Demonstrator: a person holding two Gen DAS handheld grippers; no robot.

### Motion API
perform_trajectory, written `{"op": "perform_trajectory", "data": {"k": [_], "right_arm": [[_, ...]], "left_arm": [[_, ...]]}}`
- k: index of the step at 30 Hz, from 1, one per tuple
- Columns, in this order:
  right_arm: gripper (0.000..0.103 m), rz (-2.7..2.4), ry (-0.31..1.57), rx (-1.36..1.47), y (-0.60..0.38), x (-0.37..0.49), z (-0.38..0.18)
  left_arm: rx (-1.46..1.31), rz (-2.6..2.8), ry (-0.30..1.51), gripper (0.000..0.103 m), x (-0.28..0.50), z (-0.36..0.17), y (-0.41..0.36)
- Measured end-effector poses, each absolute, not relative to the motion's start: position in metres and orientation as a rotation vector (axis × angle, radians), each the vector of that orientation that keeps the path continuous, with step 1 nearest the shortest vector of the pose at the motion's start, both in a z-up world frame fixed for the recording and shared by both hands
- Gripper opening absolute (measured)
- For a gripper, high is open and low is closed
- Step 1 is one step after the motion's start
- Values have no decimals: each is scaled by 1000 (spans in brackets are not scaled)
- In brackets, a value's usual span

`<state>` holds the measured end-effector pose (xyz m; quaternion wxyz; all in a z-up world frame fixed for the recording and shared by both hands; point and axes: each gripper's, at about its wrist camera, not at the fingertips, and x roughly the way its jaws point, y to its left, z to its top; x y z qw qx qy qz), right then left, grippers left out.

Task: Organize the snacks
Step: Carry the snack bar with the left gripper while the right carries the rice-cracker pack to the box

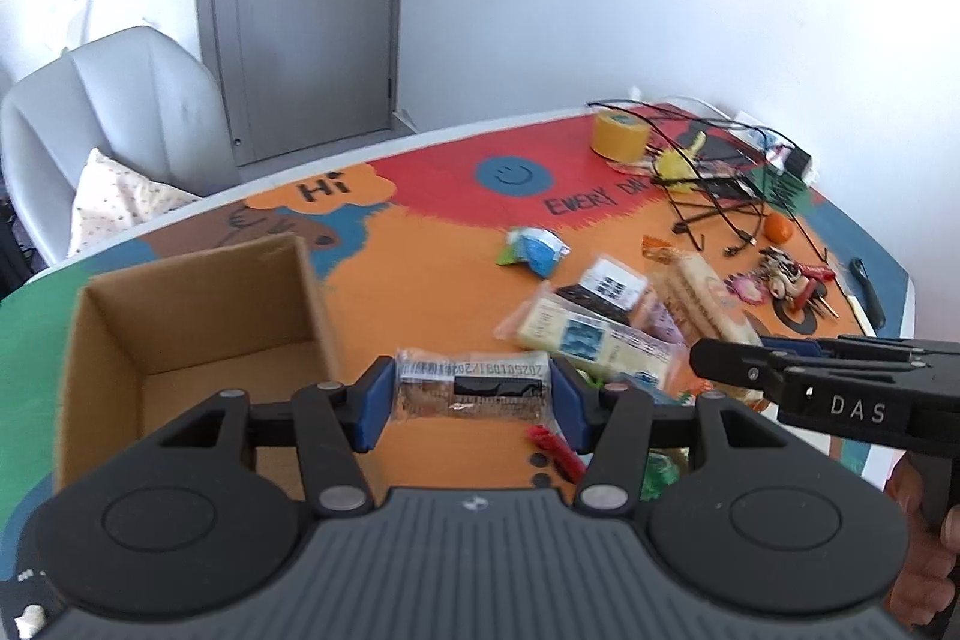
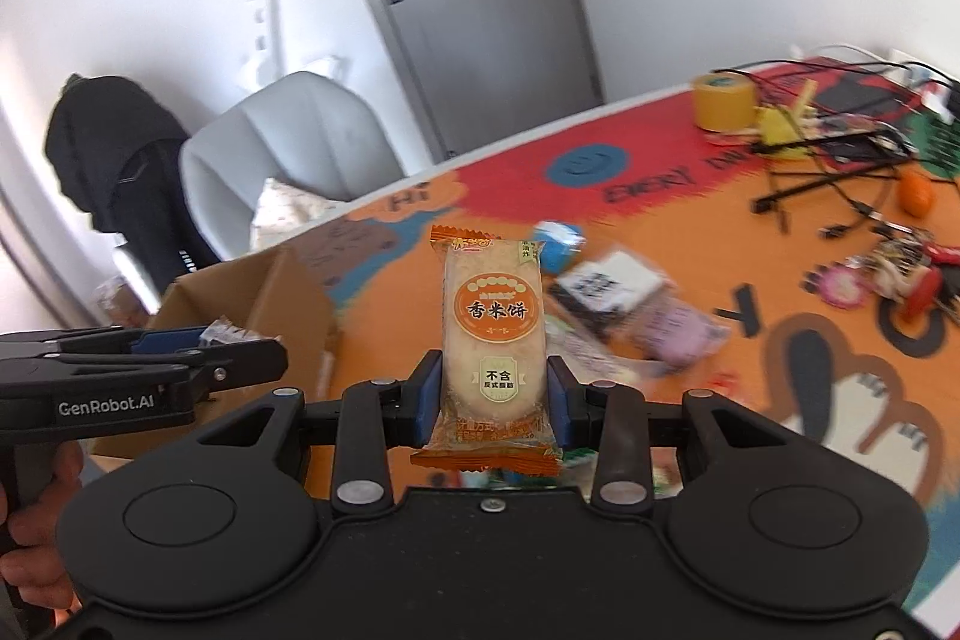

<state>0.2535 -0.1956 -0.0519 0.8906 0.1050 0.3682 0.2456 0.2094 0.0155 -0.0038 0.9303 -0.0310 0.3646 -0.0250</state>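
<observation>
The left gripper (image 1: 471, 394) clamps a clear-wrapped snack bar (image 1: 474, 391) crosswise; the right gripper (image 2: 493, 394) pinches an orange rice cracker packet (image 2: 493, 322) upright. Both hang above the table (image 1: 438, 250), so carry each over the open cardboard box (image 1: 180, 316) at its left edge, releasing low inside

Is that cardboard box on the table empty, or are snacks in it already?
Empty as far as shown: the cardboard box is open-topped, and its visible floor is bare. Its near corner is hidden behind the tongs.

Between our left jaws sits a snack bar (image 1: 472, 390); the cardboard box (image 1: 198, 340) lies left of them, the snack pile (image 1: 606, 322) beyond right.
</observation>
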Motion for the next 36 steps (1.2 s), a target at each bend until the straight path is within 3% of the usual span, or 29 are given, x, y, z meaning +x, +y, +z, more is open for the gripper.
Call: {"op": "perform_trajectory", "data": {"k": [27, 32, 35, 36], "right_arm": [[36, 764, 828, 190, -55, 251, -33], [37, 783, 846, 190, -40, 254, -36], [41, 811, 861, 225, -37, 259, -39], [51, 818, 865, 229, -36, 260, -40]], "left_arm": [[-222, 134, 902, 56, 185, -30, 141], [-285, 144, 889, 61, 178, -27, 154], [-300, 144, 872, 67, 173, -23, 158], [-309, 139, 868, 70, 172, -23, 159]]}}
